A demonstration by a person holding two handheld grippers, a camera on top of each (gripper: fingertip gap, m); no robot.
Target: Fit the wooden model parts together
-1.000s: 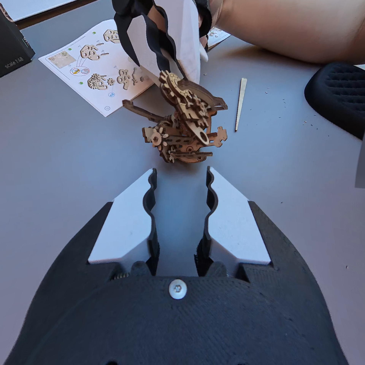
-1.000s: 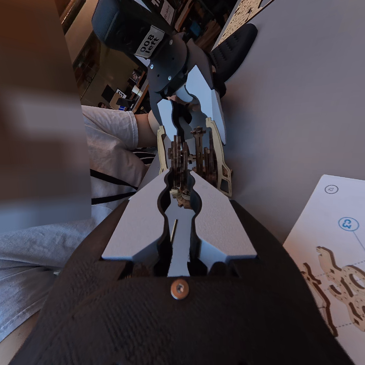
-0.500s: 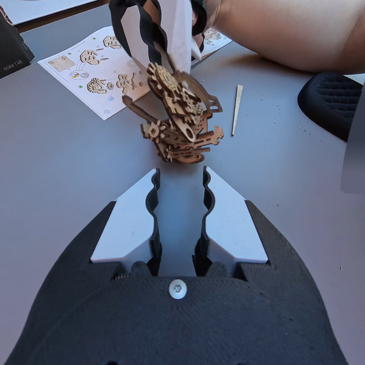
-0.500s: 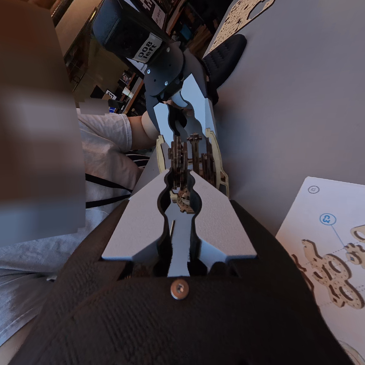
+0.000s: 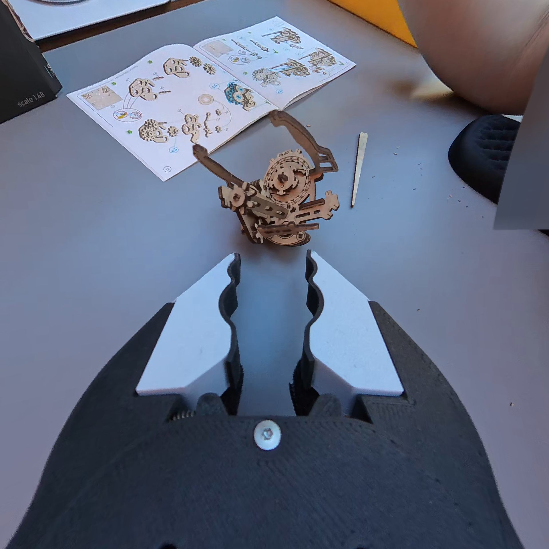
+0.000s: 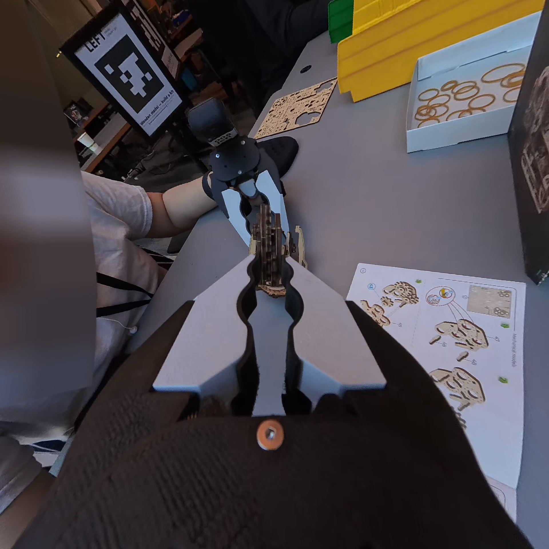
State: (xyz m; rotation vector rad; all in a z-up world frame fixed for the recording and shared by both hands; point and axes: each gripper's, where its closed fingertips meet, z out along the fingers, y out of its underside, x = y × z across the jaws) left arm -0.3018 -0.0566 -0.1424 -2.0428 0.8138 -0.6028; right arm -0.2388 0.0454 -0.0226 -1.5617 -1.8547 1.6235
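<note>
The wooden model, a cluster of gears, a round dial and two curved arms, rests on the grey table with no gripper touching it. My left gripper is open and empty, its tips just short of the model's base. My right gripper is slightly open and empty, drawn back from the model, which lies in line beyond its tips. The left gripper's white fingers show behind the model in the right wrist view. The right gripper is out of the left wrist view.
An open instruction booklet lies behind the model. A thin wooden stick and a black pad are to its right, a forearm above. A white box of rings, yellow bins, a punched wooden sheet and a black box stand farther off. Left tips to right tips: about 20 cm. My left tips are roughly 12 cm from the thin wooden stick.
My right gripper has let go of the model and pulled back out of the left wrist view. The model now rests on the table, its dial turned toward the left gripper.
</note>
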